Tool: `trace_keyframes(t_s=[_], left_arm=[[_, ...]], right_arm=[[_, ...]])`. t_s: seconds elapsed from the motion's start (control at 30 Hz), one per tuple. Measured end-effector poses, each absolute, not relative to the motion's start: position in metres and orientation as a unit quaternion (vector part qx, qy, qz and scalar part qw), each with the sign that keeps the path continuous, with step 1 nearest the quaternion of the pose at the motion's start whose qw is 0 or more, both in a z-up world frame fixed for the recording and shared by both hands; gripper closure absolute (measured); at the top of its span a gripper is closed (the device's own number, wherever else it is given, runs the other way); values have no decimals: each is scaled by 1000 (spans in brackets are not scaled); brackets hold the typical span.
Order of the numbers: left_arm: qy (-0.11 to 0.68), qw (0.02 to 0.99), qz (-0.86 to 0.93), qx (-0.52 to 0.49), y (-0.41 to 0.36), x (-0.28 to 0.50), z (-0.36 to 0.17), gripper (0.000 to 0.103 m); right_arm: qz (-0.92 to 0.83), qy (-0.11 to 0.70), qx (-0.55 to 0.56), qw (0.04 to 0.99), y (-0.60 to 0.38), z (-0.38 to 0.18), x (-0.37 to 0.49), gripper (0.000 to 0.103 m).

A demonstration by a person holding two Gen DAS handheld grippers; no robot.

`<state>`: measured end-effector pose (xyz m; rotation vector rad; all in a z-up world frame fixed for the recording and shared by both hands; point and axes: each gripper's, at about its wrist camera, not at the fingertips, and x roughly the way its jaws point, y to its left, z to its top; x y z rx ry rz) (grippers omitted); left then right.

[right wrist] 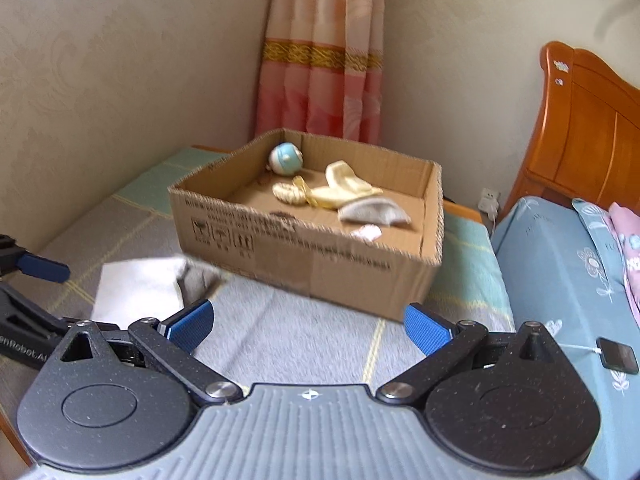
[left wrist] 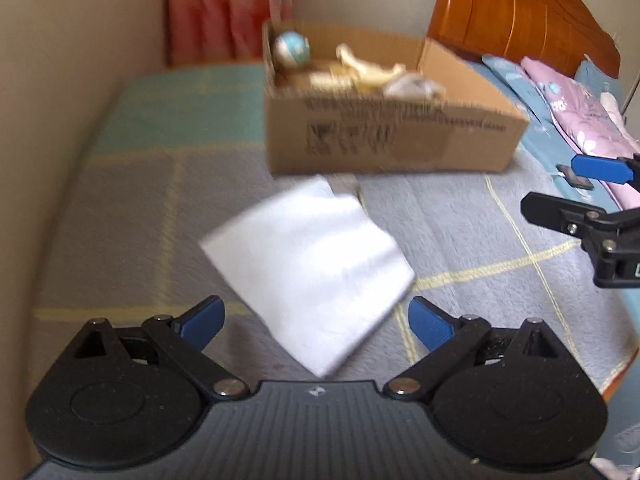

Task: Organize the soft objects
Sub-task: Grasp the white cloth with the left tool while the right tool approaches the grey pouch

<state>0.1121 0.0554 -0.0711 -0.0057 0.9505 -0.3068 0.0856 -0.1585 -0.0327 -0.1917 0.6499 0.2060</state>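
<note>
Overhead, both grippers hung above the bed, neither holding anything. Left gripper [left wrist: 316, 322] had its blue-padded fingers spread wide, released, w/ a folded white cloth [left wrist: 310, 268] lying on the blanket [left wrist: 120, 208] just ahead of and between the tips; cloth didn't touch either pad. Cloth sat turned at an angle, one corner pointing back at the gripper, opposite corner close to the front wall of the cardboard box [left wrist: 384, 140]. Left-wrist view was blurred, so finer detail on the cloth couldn't be told.

Right gripper [right wrist: 308, 326] was likewise released, fingers wide apart, nothing between them, aimed at the box's near corner. In the left-wrist view it showed at the right edge, near the pillows.

Box stood on the grey checked blanket toward the far end of the bed, near the wall corner & the pink curtain [right wrist: 320, 52]. Inside: a blue-and-white ball [right wrist: 285, 159] in the far left corner, a cream sock [right wrist: 346, 188] mid-floor, a woven cream item [right wrist: 289, 193] just left of it, a grey-white sock [right wrist: 374, 210] nearer the front right, and a small white-pink bit [right wrist: 367, 233] against the front wall.

Right of the box lay blue [right wrist: 552, 264] and pink pillows, by the wooden headboard [right wrist: 588, 136]. A small black device [right wrist: 618, 354] w/ a white cable rested on the blue pillow's near part.
</note>
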Motion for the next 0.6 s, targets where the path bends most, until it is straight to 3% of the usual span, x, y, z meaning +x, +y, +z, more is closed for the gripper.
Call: trace_keyframes(t_s=[0.27,0.6], left_arm=[[473,870,-132,-42,48,132,-76,2],[472,879,-60,-20,24,146,-80,1]], right_arm=[[115,330,-84,933,-171,-45,90,0],[175,363,-160,901,-149,-85,74,0]])
